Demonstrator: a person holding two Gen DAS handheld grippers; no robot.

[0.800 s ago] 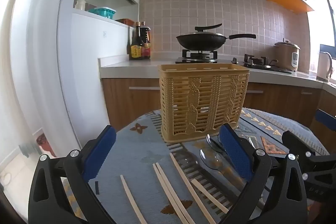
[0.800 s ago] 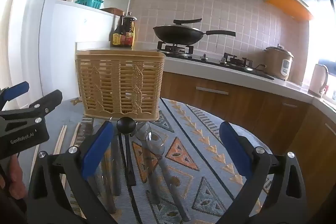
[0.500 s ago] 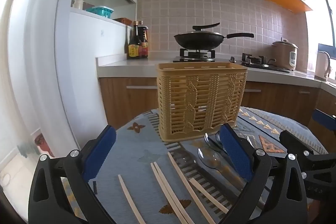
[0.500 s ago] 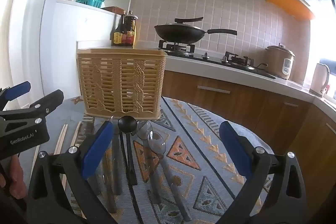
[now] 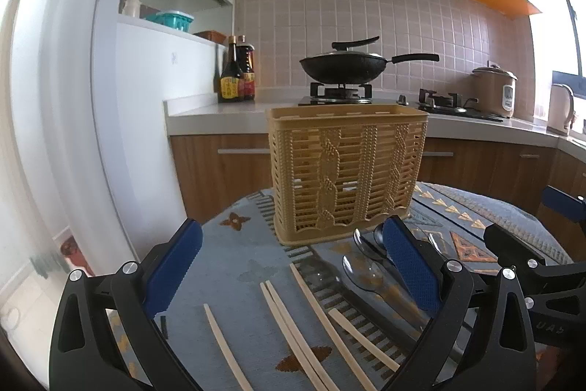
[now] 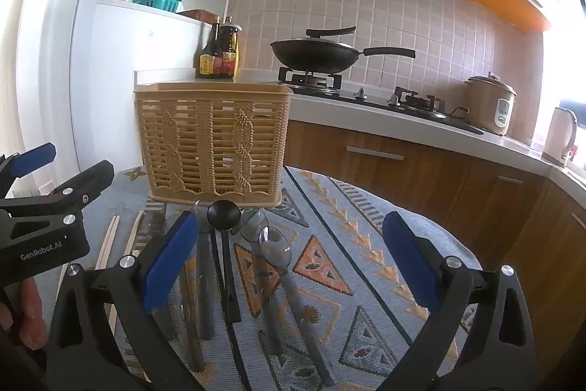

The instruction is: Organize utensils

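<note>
Left tongs (image 5: 293, 266) agape, right tongs (image 6: 289, 255) agape

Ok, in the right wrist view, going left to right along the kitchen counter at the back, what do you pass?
Two dark sauce bottles → black lidded wok on the near gas burner → second burner → beige rice cooker → white electric kettle.
</note>
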